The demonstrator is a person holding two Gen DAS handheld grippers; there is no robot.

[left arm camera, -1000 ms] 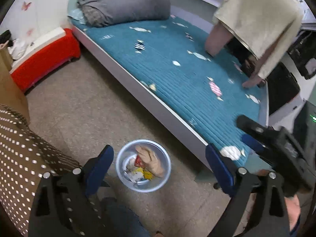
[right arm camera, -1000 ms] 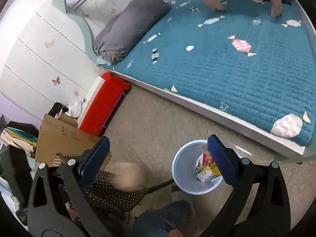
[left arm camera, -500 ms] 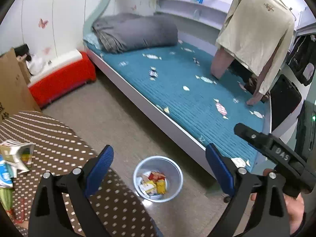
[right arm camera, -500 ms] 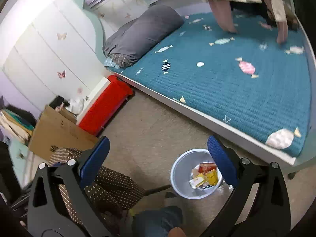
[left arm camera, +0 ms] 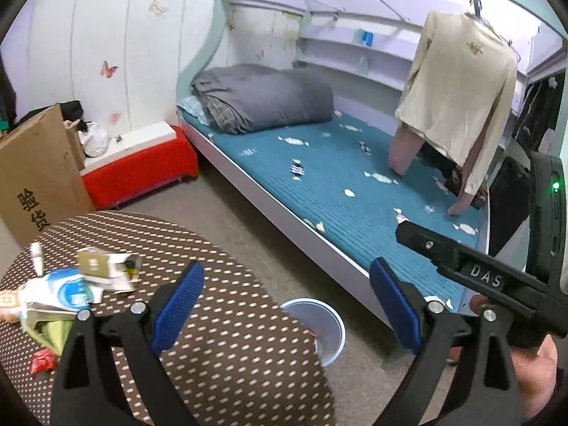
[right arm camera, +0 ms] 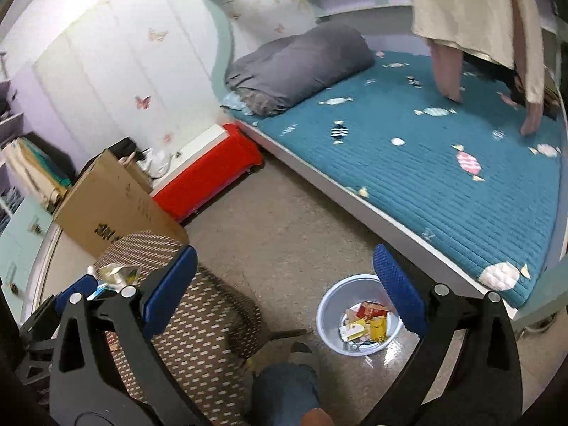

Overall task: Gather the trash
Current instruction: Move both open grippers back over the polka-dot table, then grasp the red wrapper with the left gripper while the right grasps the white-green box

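Trash [left arm camera: 71, 287] heaped at lower left of left view on dotted bench [left arm camera: 220, 348]: cartons, wrappers, some blurred. Left tool [left arm camera: 284, 309] released, empty, above bench edge. Right tool [right arm camera: 284, 294] released, empty. Bin [right arm camera: 330, 305] on floor at lower centre of right view, wrappers inside; bench edge hides part of it in left view. Beyond: cardboard box [right arm camera: 106, 206], red box [right arm camera: 209, 174], bed [right arm camera: 443, 177].

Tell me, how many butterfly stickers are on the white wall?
4 at least: one high, one mid-wall, a faint one lower, one beside the shelves. Others may be hidden.
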